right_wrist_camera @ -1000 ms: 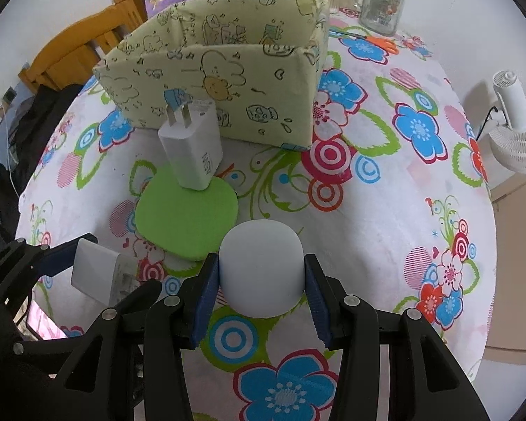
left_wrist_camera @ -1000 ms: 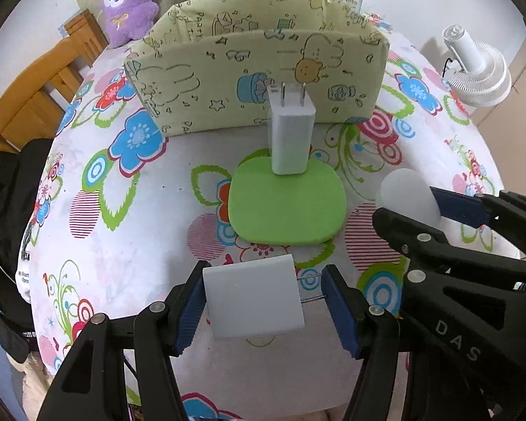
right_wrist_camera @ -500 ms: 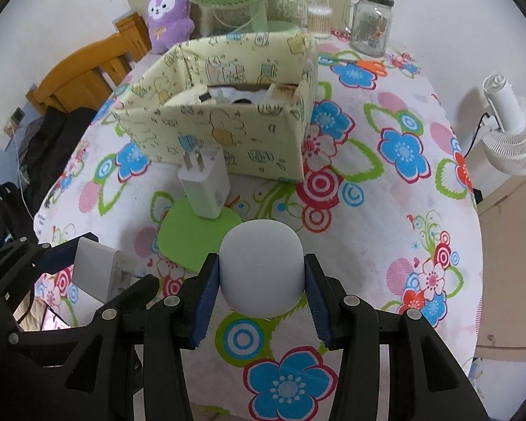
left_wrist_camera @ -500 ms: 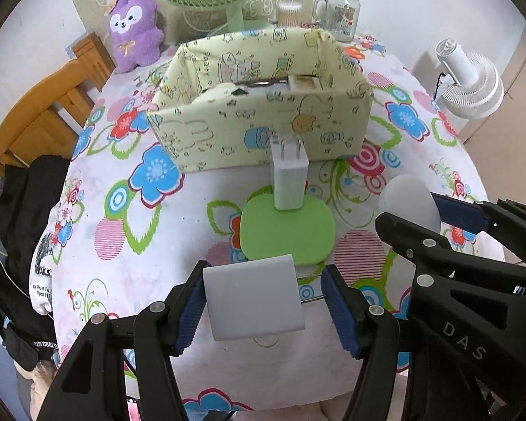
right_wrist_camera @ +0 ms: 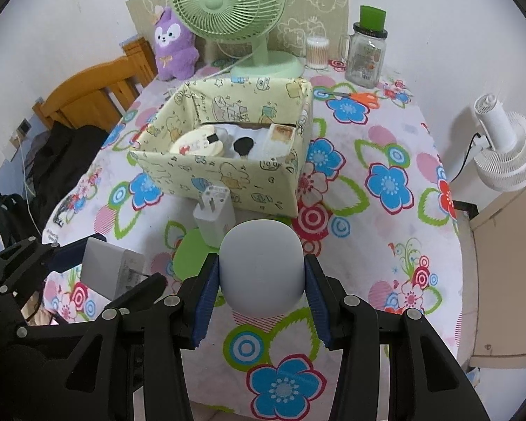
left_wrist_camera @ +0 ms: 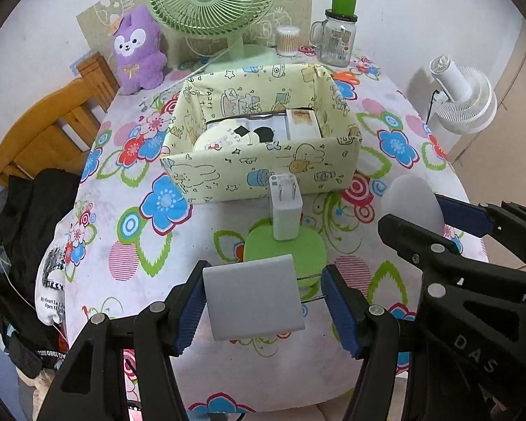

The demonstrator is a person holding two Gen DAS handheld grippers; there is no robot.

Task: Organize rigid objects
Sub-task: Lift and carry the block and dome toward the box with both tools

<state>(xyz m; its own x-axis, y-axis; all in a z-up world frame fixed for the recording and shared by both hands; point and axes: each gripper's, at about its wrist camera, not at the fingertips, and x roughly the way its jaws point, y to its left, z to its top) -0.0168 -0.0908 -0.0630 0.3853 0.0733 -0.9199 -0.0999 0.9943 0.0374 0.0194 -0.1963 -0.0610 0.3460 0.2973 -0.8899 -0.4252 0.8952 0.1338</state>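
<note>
Left tongs: I am holding my left gripper (left_wrist_camera: 264, 303) above the near edge of the table, its blue pads clamped on a flat white charger block (left_wrist_camera: 252, 296); the block's metal prongs are pointing toward the right-hand pad.
Right tongs: my right gripper (right_wrist_camera: 261, 277) is squeezing a rounded white dome-shaped object (right_wrist_camera: 261, 266) between both pads, lifted off the tablecloth (right_wrist_camera: 385, 217).
Both together: the two grippers are sitting side by side, the left one showing at the lower left of the right wrist view, the dome showing at the right of the left wrist view.
Second charger: a white plug adapter (left_wrist_camera: 284, 207) is standing upright, prongs up, on the far edge of a green pad (left_wrist_camera: 310, 245), just in front of the box.
Box: a pale yellow cartoon-print storage box (left_wrist_camera: 263, 172) is sitting mid-table, open on top, already holding a round tin and some small boxes.
Behind the box: a green desk fan (right_wrist_camera: 228, 3), a purple plush toy (right_wrist_camera: 173, 45), a glass jar with a green lid (right_wrist_camera: 366, 52) and a tub of cotton swabs (right_wrist_camera: 317, 52) are standing along the wall.
Off the table: a white fan (right_wrist_camera: 505, 147) is standing to the right, a wooden chair (right_wrist_camera: 94, 98) to the left.
</note>
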